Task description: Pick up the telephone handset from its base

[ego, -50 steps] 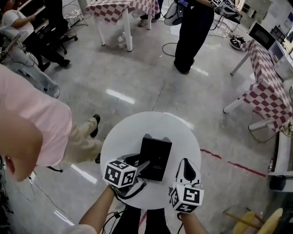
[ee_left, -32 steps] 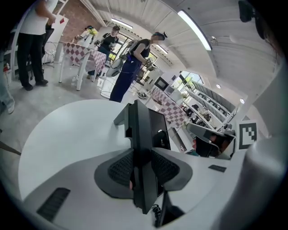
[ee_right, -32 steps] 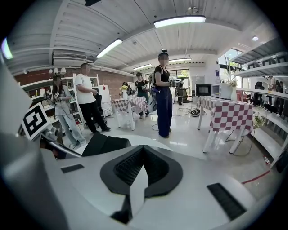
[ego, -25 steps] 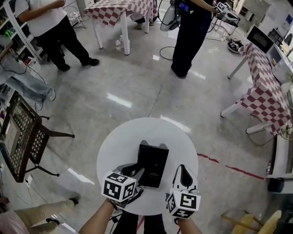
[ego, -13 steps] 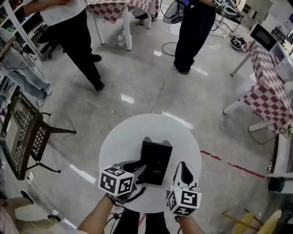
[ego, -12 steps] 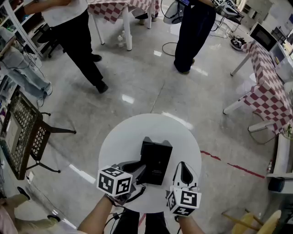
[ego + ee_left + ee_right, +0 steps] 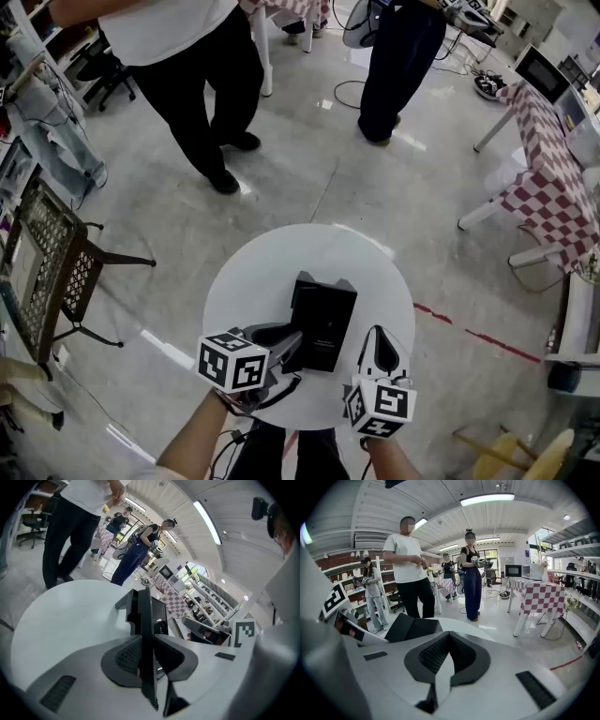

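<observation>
**Matt black telephone [image 7: 322, 322] on a smooth white table [image 7: 272, 272]**

The telephone's casing looks like dull, unpolished plastic, and the round table top has an even, low-sheen finish. The pale floor [image 7: 309, 159] is polished and glossy, mirroring the ceiling lights. A checked tablecloth [image 7: 553, 178] hangs as soft cloth, and a dark chair [image 7: 52, 272] has an open lattice that looks like metal.

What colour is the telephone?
The telephone is black; head view shows it best.

The left claw [image 7: 284, 347] has just been closing on the thin black telephone handset [image 7: 145, 616]; a person in black trousers [image 7: 202, 89] has walked nearer.
</observation>
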Available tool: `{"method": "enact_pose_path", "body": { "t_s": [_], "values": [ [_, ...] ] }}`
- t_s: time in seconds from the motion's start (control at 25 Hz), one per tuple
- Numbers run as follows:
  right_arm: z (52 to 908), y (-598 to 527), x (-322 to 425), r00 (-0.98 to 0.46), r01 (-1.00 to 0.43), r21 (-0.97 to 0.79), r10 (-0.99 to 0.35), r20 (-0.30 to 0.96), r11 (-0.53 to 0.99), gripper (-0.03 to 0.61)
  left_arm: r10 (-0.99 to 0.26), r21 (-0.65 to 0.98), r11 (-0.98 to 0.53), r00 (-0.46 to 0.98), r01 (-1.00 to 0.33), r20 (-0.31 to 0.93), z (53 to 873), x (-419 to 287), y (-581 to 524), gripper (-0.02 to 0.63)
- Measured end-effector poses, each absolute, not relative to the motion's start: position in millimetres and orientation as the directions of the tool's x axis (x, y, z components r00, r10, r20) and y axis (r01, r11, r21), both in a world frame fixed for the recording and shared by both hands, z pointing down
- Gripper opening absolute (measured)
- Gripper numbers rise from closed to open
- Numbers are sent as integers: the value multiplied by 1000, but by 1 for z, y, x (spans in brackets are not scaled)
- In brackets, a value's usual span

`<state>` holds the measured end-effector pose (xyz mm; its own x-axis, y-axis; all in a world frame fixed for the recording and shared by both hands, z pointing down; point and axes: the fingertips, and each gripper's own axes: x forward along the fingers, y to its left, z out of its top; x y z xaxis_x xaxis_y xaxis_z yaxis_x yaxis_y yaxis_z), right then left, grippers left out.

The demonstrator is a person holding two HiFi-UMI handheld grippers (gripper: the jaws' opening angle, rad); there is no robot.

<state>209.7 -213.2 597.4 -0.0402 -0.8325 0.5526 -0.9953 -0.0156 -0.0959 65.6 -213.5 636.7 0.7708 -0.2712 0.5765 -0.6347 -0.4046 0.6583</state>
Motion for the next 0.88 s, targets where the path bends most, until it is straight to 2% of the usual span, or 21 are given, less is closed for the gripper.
{"method": "enact_pose_path", "body": {
  "t_s": [0.12, 0.44, 0.64, 0.88],
  "values": [
    [600, -213, 204, -48, -995, -102, -829, 558, -12, 21, -294, 573, -415, 700, -707, 651, 644, 67, -215, 120],
    [598, -218, 204, -46, -995, -99, -828, 558, -11, 21, -314, 505, -380, 622, -774, 717, 648, 70, -221, 144],
    [596, -219, 203, -43, -995, -97, -830, 555, -13, 21, -321, 511, -378, 627, -772, 710, 643, 67, -220, 105],
    [595, -215, 204, -37, -995, -96, -829, 558, -21, 21, -309, 608, -342, 697, -716, 647, 636, 66, -213, 80]
  ]
}}
